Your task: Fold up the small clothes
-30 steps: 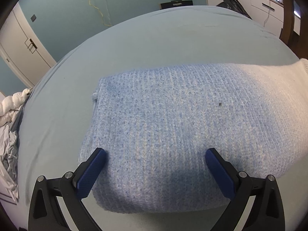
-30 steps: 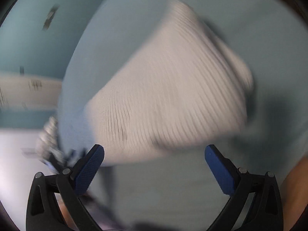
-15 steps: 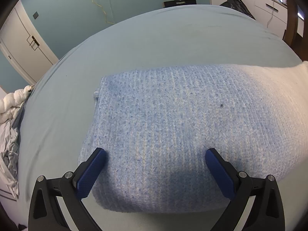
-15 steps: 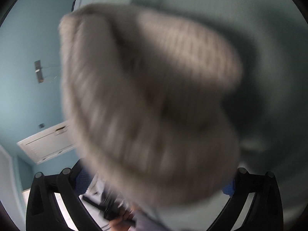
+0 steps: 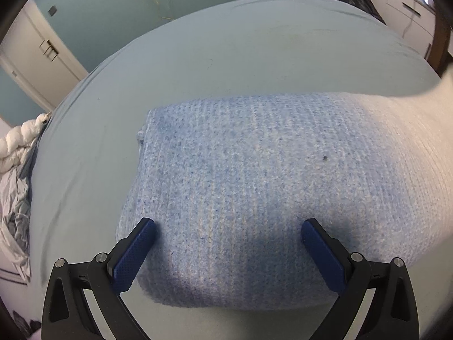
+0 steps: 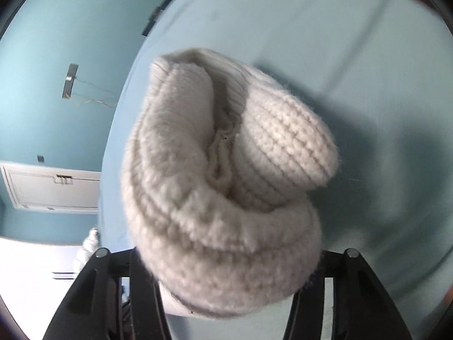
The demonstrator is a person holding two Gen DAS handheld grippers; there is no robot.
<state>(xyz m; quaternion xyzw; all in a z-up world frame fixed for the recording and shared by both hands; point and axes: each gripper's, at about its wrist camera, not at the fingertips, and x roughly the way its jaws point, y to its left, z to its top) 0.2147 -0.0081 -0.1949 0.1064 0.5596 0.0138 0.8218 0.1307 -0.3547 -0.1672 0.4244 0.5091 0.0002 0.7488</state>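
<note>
Folding the knit garment on the bed

The right gripper, jaws just closed on the white end of the knit garment, should carry it over squarely; the left gripper stands wide open, holding nothing, over the blue end lying on the bed. No containers visible.

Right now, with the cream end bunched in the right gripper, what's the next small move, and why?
Probably carry the cream end over the blue part and lay it flat. The right gripper, jaws just closing, holds it lifted; the left gripper straddles the near edge, open.
</note>
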